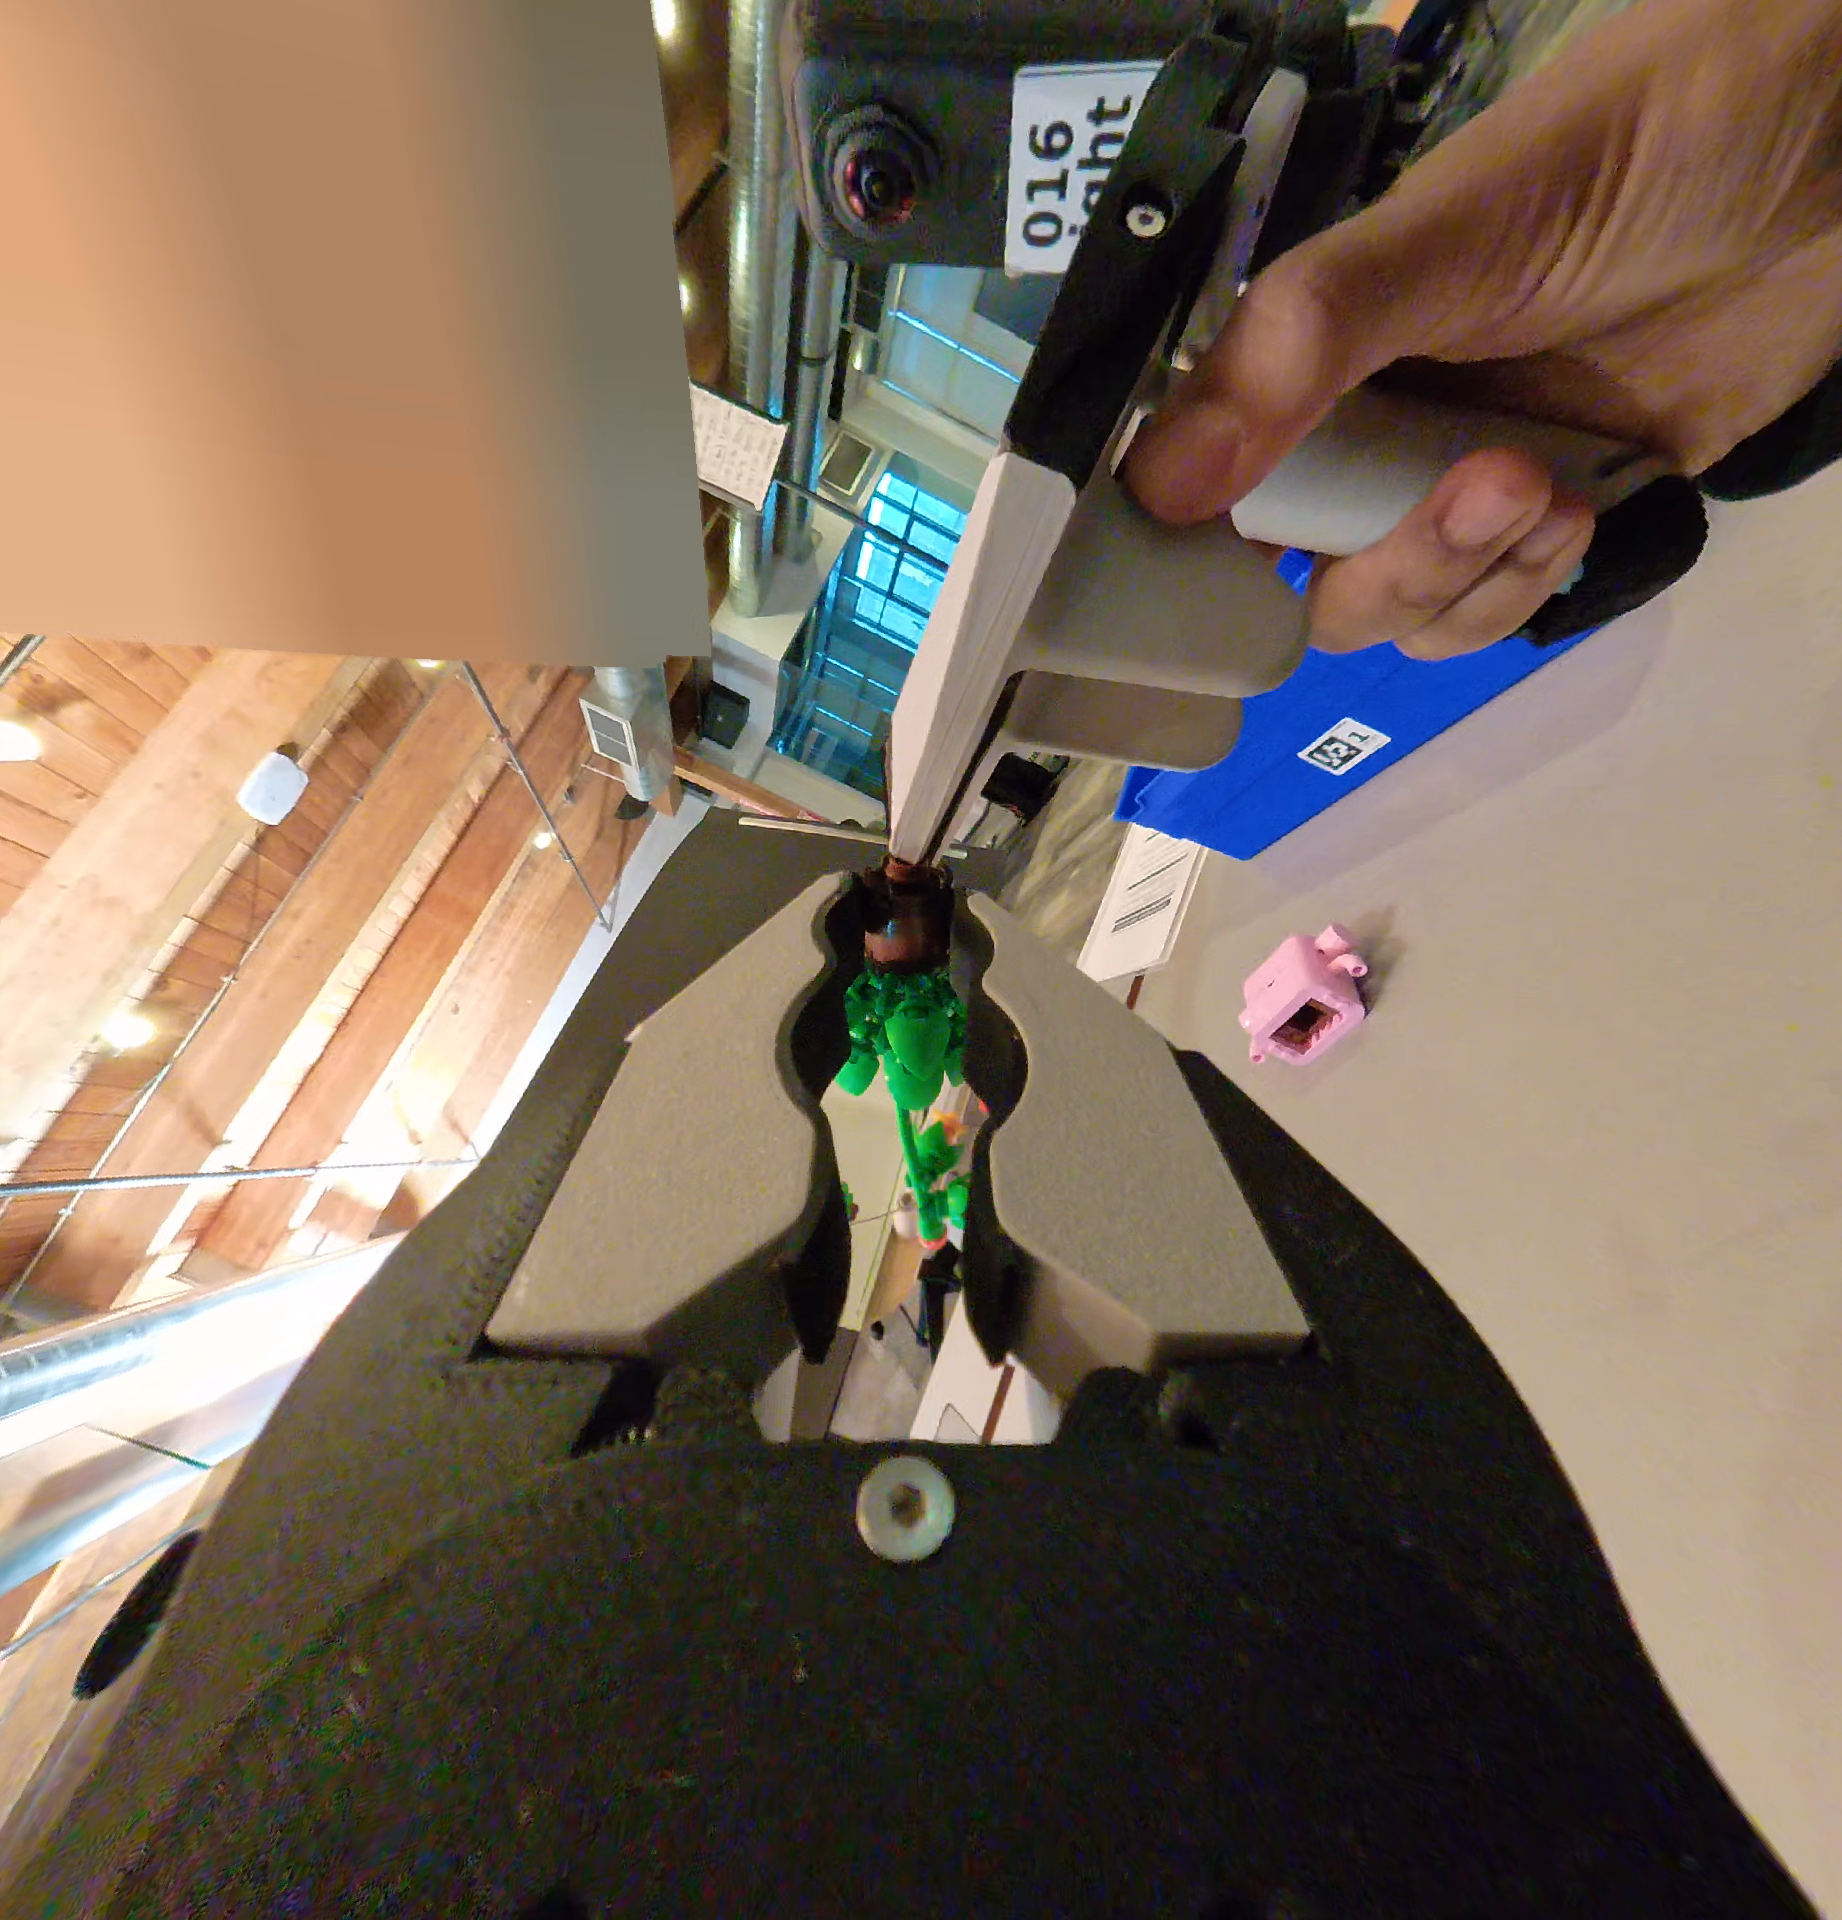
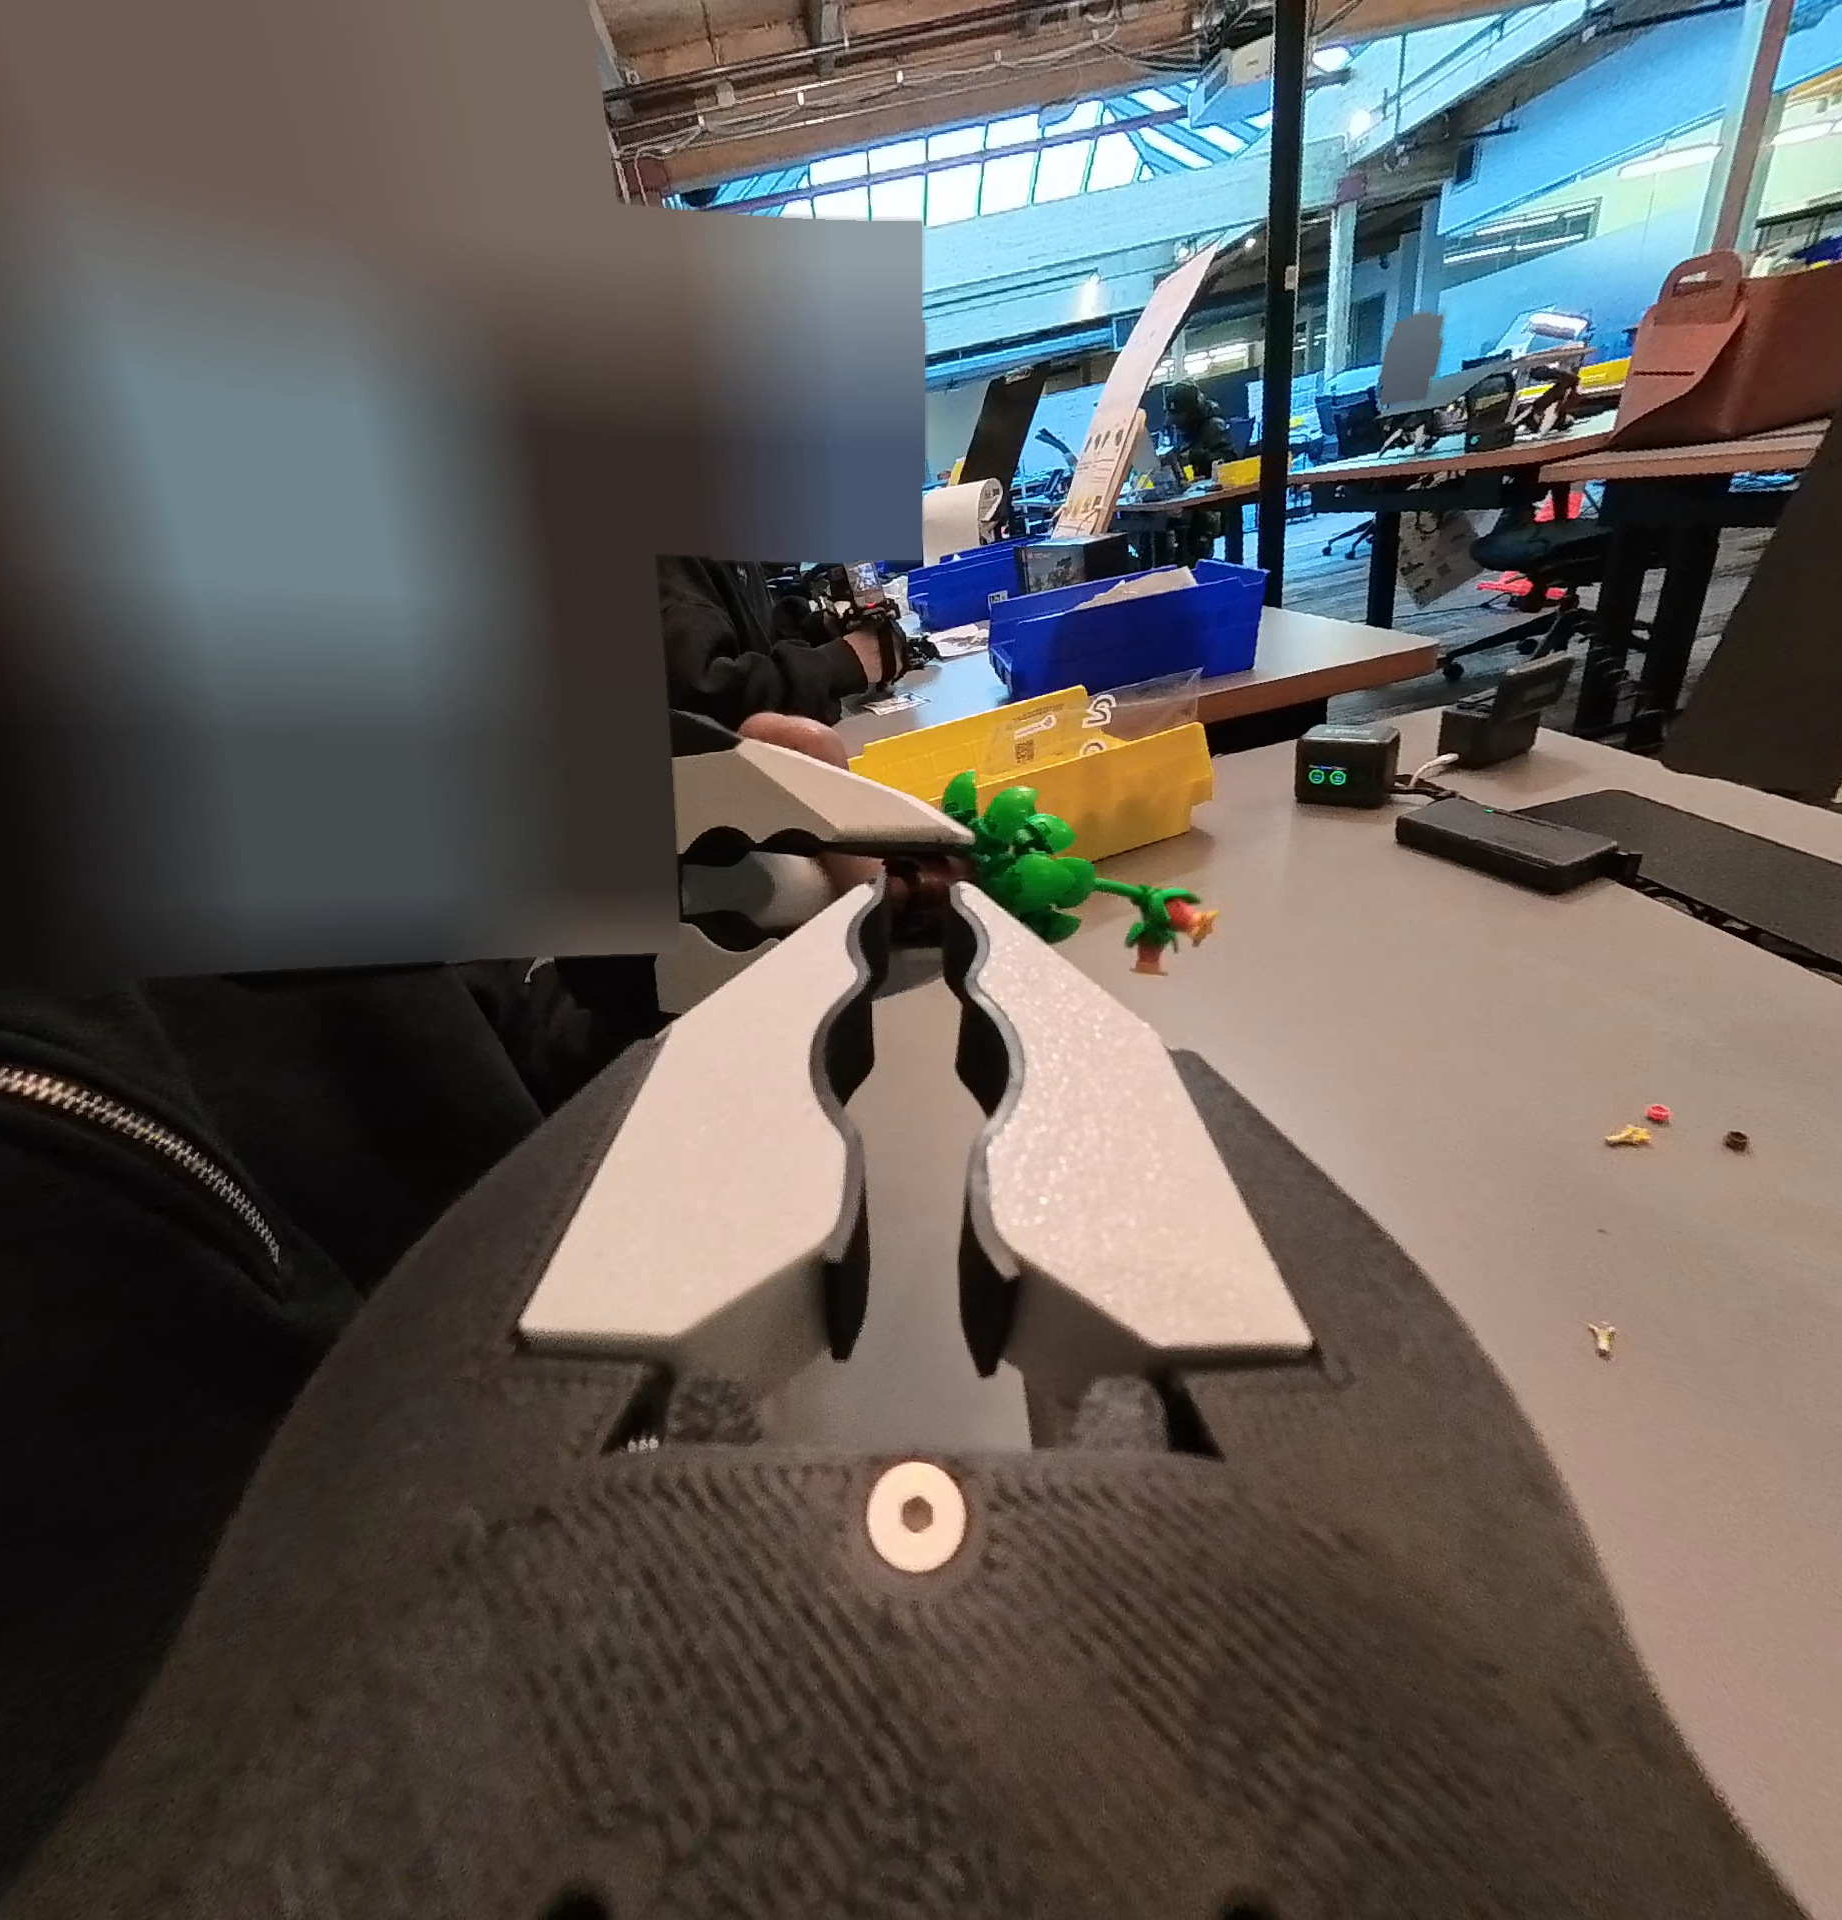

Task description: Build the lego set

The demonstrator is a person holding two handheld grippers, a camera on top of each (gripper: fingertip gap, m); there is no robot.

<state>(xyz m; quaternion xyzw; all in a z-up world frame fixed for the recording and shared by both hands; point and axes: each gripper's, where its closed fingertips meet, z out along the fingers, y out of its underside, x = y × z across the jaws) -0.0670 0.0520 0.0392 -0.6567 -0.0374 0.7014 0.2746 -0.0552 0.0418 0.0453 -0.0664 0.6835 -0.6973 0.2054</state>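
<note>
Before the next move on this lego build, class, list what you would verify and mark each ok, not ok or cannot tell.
1. Left hand-held gripper grips the brown base of the green plant: ok.
2. Right hand-held gripper closed on the same brown piece: ok.
3. Plant lifted off the table: ok.
4. Flower tip still attached: ok.
5. Pink pot upright for planting: not ok, on its side.
6. Brown piece fully seated: cannot tell.
</note>
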